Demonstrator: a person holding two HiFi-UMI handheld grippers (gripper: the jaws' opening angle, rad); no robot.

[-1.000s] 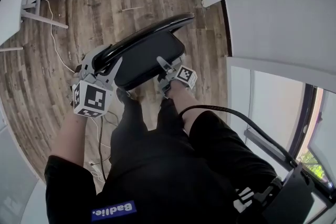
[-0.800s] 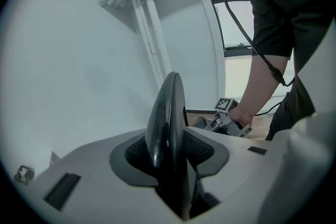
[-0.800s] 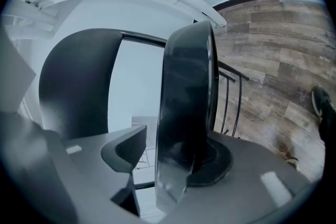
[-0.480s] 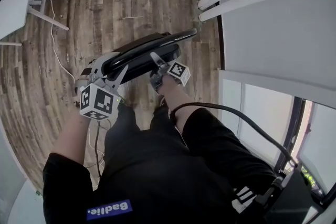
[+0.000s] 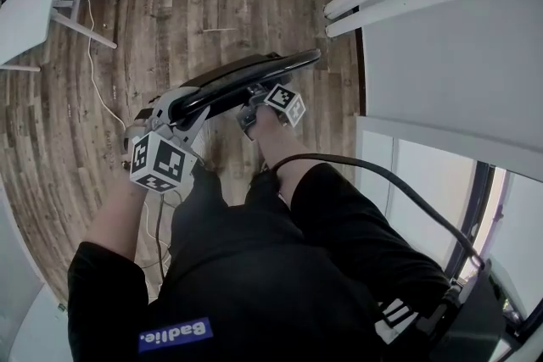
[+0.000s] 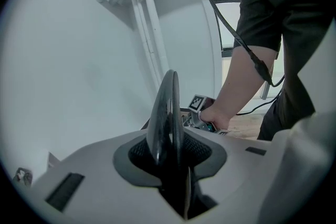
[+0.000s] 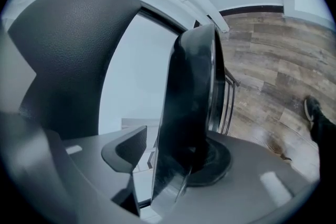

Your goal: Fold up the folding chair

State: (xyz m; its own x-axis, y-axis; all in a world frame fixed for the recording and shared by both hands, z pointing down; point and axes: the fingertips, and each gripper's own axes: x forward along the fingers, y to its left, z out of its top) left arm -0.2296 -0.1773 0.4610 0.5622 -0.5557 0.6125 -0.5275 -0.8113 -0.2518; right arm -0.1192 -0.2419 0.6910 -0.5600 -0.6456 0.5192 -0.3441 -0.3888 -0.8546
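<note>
We see the black folding chair [image 5: 246, 79] standing on the wooden floor [image 5: 170, 21] just ahead of our legs, its seat swung up close against the back, so that from above it shows as a narrow dark band. Our left gripper [image 5: 180, 110] is at the band's left end and our right gripper [image 5: 251, 108] near its middle, on the side toward us. In the left gripper view the thin glossy rim of the backrest [image 6: 165, 107] stands upright, edge-on, between the jaws; they have just been closing, and the dark pads [image 6: 137, 152] now sit against it on both sides. In the right gripper view the thicker seat [image 7: 191, 113] stands between the half-closed jaws. One pad [image 7: 218, 159] lies flat on it, and the other is close at its opposite face.
</note>
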